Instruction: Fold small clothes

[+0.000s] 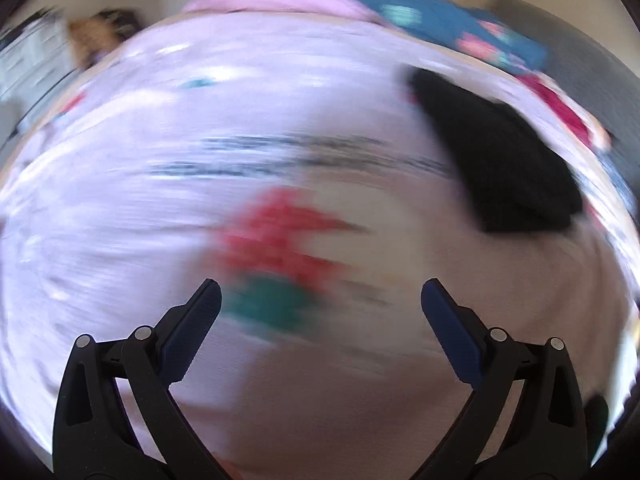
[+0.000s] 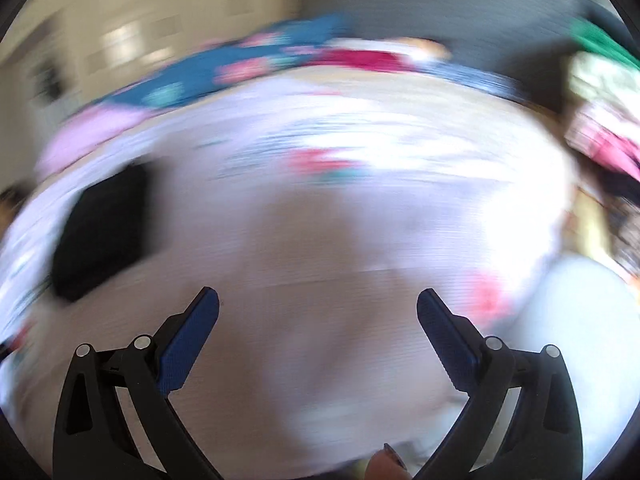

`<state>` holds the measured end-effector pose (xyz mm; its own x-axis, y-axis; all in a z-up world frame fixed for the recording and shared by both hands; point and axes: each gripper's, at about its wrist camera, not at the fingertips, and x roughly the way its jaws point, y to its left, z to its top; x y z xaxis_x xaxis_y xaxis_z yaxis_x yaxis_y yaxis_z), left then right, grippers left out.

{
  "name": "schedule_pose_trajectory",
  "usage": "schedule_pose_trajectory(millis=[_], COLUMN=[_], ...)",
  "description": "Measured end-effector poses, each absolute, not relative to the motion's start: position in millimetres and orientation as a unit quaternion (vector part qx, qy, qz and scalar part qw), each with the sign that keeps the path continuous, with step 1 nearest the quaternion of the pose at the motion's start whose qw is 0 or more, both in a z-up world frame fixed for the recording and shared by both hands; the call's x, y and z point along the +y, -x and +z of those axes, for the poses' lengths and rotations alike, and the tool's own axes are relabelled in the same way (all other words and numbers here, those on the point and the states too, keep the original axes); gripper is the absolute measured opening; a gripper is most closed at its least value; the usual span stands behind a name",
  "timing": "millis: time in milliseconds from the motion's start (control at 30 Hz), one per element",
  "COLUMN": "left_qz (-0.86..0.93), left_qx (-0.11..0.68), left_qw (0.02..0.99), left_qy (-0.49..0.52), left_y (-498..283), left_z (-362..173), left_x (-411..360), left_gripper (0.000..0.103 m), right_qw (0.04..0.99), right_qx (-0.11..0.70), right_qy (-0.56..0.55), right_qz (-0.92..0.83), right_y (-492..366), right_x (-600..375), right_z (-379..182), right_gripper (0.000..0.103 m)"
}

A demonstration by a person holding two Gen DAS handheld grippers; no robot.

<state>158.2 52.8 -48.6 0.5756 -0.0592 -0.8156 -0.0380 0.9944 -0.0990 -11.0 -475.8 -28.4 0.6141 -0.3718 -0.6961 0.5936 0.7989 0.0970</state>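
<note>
Blur smears most of the left wrist view, but the left gripper (image 1: 320, 294) is plainly spread wide with nothing between its blue pads (image 1: 192, 332), hanging over a pale lilac printed garment (image 1: 120, 208) that lies spread across the work surface. A red and green motif (image 1: 276, 264) on that cloth sits just ahead of the fingertips, and a small black item (image 1: 500, 160), probably a folded piece though the smear makes that uncertain, rests on the cloth to the right. Beyond the far edge lies a heap of pink and blue patterned clothes (image 1: 420, 16). From the right wrist view, the right gripper (image 2: 318, 304) is likewise released and empty above the same lilac garment (image 2: 320, 240), with the black item (image 2: 100, 232) off to its left and a stack of mixed fabrics (image 2: 604, 112) at the right margin. A fingertip (image 2: 386, 466) shows at the bottom edge. As for progress, the lilac piece looks still unfolded, and the far heap suggests much remains. Open room appears widest over the middle of the cloth; the black item and the side stack crowd the flanks, so any sweep toward the edges would need care.
</note>
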Motion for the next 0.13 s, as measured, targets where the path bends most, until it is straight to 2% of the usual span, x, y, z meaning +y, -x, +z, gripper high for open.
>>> schedule_pose_trajectory(millis=[133], left_qz=[0.121], left_qx=[0.443], left_qw=[0.883], left_qy=[0.094], left_y=[-190], left_z=[-43], left_x=[172], left_gripper=[0.094], right_qw=[0.782], right_qx=[0.356], right_qy=[-0.226], right_qz=[-0.459], right_y=[75], right_x=[-608], right_z=[-63], right_gripper=[0.099])
